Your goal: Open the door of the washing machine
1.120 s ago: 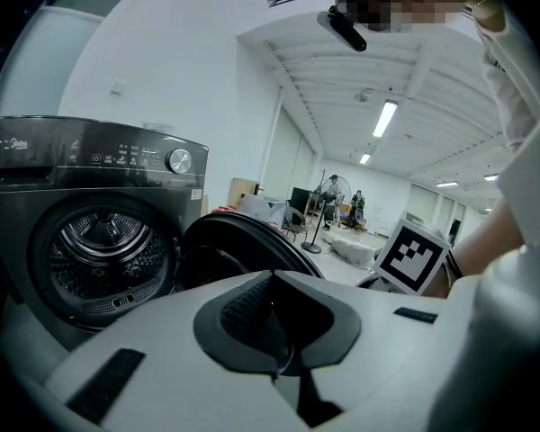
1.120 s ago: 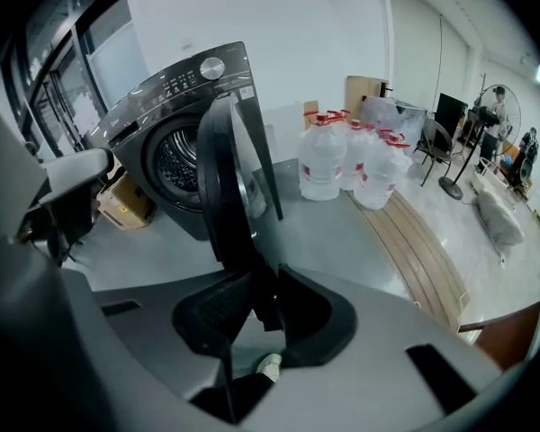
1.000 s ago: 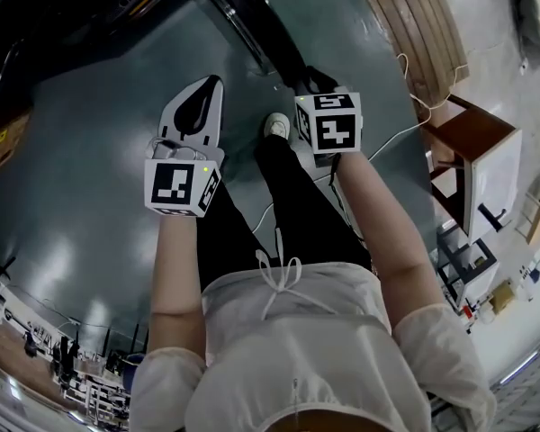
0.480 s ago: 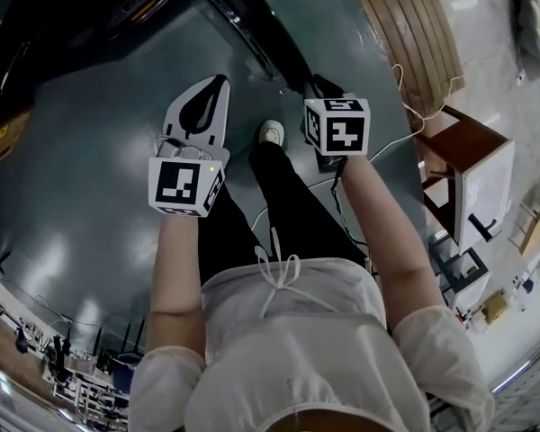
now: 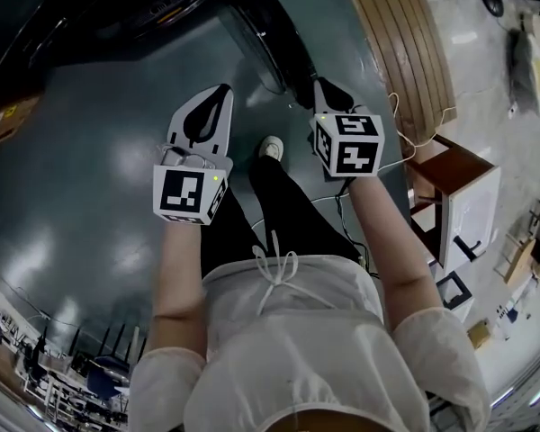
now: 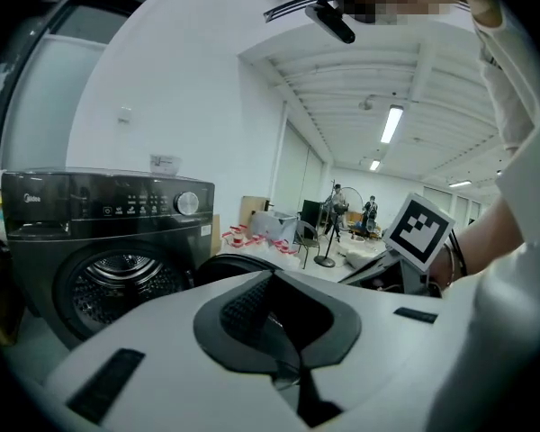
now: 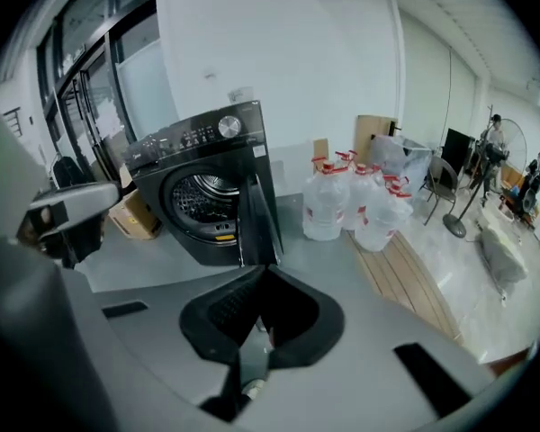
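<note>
The dark washing machine [image 7: 202,187] stands with its round door [image 7: 256,223] swung open, edge-on to the right gripper view, so the steel drum [image 7: 201,196] shows. In the left gripper view the washing machine [image 6: 108,241] sits at the left, with the door [image 6: 225,264] beside its drum. In the head view the door [image 5: 261,39] is a dark arc at the top. My left gripper [image 5: 218,93] and right gripper [image 5: 322,86] hang in the air short of the machine, both shut on nothing. The right gripper [image 7: 263,273] points at the foot of the door.
Several water jugs [image 7: 351,205] stand right of the machine on a wooden pallet [image 5: 405,52]. A cardboard box [image 7: 130,214] sits left of it. A brown-topped white cabinet [image 5: 459,196] and a loose cable [image 5: 414,142] are at the right. My shoe [image 5: 272,148] is on the grey floor.
Both grippers have risen; the right one more, drifting right in the head view. The machine and its open door have not moved.
</note>
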`<state>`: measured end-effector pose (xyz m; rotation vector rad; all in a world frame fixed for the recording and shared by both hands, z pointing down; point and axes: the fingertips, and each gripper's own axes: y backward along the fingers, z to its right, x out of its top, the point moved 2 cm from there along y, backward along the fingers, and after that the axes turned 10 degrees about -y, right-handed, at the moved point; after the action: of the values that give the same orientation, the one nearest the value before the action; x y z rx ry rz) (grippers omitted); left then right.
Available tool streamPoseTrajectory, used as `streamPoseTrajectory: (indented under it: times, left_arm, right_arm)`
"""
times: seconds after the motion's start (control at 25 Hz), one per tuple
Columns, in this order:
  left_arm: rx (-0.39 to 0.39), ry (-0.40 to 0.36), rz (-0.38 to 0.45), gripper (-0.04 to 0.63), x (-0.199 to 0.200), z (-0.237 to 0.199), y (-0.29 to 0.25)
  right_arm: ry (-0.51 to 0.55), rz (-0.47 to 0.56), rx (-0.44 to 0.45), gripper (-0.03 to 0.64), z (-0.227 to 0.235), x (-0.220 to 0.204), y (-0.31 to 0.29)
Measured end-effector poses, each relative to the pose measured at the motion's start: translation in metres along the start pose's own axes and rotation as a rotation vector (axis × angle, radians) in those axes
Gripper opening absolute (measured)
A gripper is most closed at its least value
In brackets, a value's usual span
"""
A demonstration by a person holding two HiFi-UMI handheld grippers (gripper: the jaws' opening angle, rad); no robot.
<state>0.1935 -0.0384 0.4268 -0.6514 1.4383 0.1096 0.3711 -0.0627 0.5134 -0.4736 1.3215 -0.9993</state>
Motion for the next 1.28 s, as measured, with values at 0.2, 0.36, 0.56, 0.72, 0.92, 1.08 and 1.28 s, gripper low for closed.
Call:
streamPoseTrajectory:
  times: [0.2,0.36,0.56,0.72,0.92,1.08,1.28]
  left_arm:
    - [0.067,0.018,0.040,0.021,0.033,-0.027,0.040]
    - [0.132,0.004,0.056,0.021,0.050,-0.061,0.074]
    - [0.224,-0.016,0.077,0.021,0.070,-0.116,0.124]
    - [0.304,-0.035,0.103,0.021,0.089,-0.157,0.163]
    - [0.341,-0.087,0.072,0.021,0.114,-0.187,0.210]
    - [0.392,-0.121,0.093,0.021,0.142,-0.209,0.244]
    - [0.472,-0.170,0.130,0.021,0.178,-0.235,0.286]
  right_arm:
    - [0.046,0.112,0.067,0.008,-0.049,0.046,0.022]
    - [0.135,0.200,0.162,0.008,-0.105,0.078,0.034]
    - [0.232,0.301,0.257,0.008,-0.180,0.119,0.043]
    - [0.278,0.371,0.328,0.008,-0.238,0.148,0.055]
    - [0.317,0.464,0.408,0.006,-0.295,0.182,0.084]
    - [0.371,0.554,0.474,0.006,-0.332,0.209,0.112]
    - [0.397,0.622,0.527,0.006,-0.364,0.234,0.144]
